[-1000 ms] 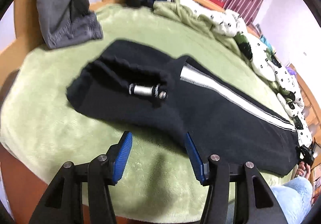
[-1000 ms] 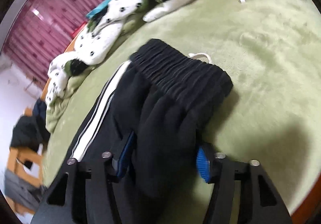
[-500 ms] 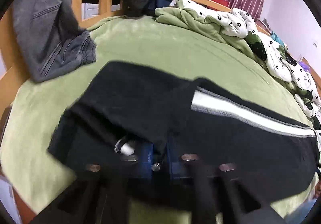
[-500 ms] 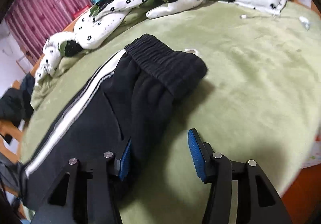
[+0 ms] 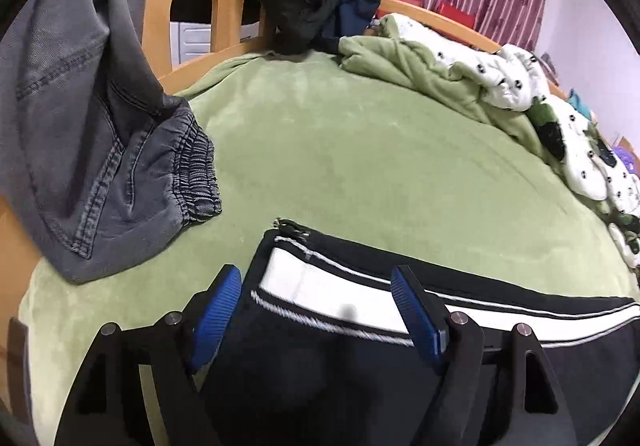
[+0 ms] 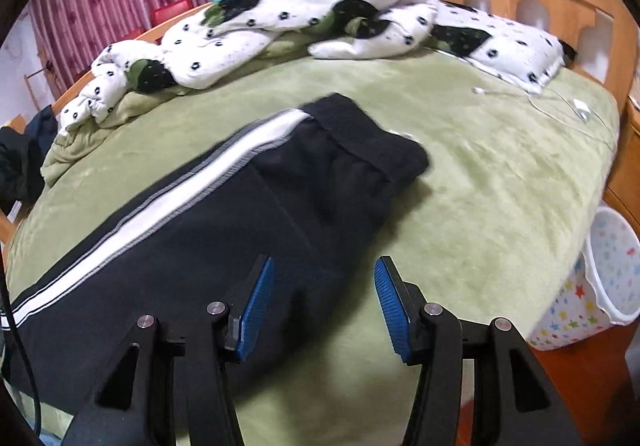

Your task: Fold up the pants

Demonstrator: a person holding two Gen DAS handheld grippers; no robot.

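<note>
On green blanket (image 6: 500,174): black pants (image 6: 224,222), white stripe, flat; both grippers spread, empty.

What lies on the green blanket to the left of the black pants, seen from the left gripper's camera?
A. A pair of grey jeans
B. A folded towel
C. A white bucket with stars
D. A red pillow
A: the grey jeans hang over the wooden bed frame and rest on the green blanket, left of the black pants.

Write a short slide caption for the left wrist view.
Open left gripper above the striped black pants on a green blanket.
</note>
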